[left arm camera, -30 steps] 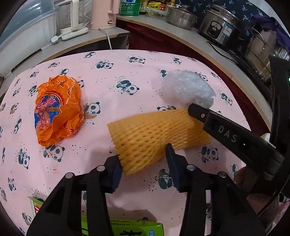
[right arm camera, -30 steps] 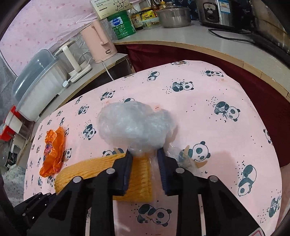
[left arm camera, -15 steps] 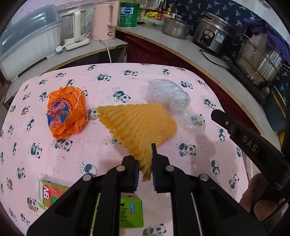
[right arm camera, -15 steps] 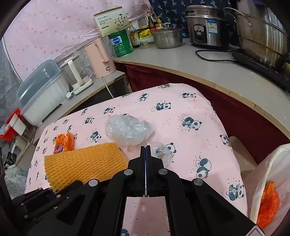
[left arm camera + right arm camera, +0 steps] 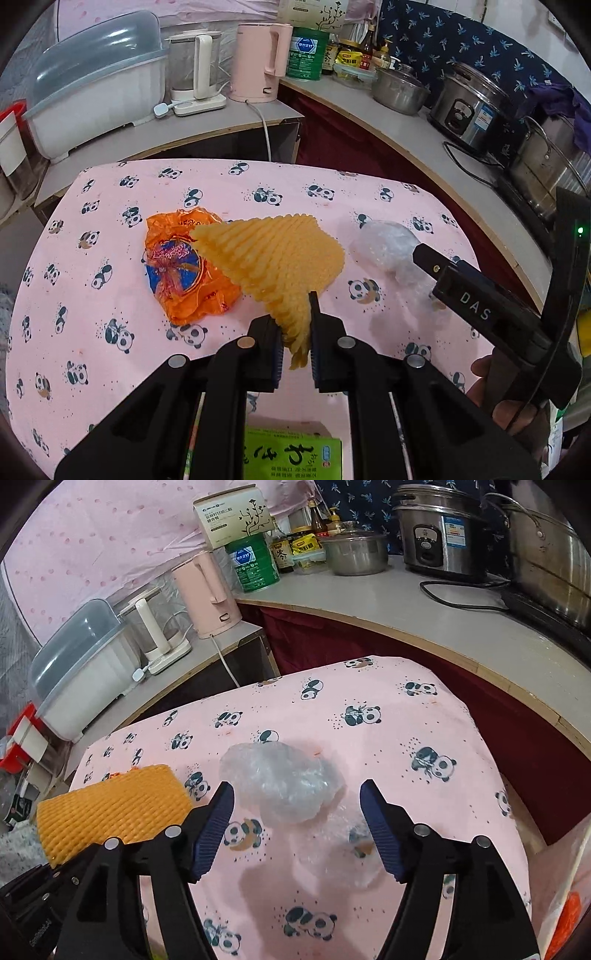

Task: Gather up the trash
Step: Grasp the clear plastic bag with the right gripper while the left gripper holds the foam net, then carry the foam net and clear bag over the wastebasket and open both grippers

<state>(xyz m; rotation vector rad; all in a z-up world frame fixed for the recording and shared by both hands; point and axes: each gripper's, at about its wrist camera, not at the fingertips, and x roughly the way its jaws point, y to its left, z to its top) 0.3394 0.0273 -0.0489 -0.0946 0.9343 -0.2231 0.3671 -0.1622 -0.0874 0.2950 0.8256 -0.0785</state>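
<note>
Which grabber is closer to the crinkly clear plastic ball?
Right. The right gripper is open with the clear plastic ball just ahead between its fingers. The left gripper is off to the side, shut on the yellow foam net.

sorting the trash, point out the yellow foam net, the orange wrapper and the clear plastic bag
yellow foam net point(image 5: 273, 254), left wrist view, middle of its mesh
orange wrapper point(image 5: 177, 269), left wrist view, printed centre
clear plastic bag point(image 5: 284, 782), right wrist view, crumpled middle

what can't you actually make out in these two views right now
- Green printed carton, left wrist view: cut off by the bottom edge and covered by the left gripper, which pinches the yellow foam fruit net.
- Orange crumpled snack wrapper: right side hidden behind the net.
- Orange item, right wrist view: cropped at the edge, unidentifiable; the right gripper is open.
</note>
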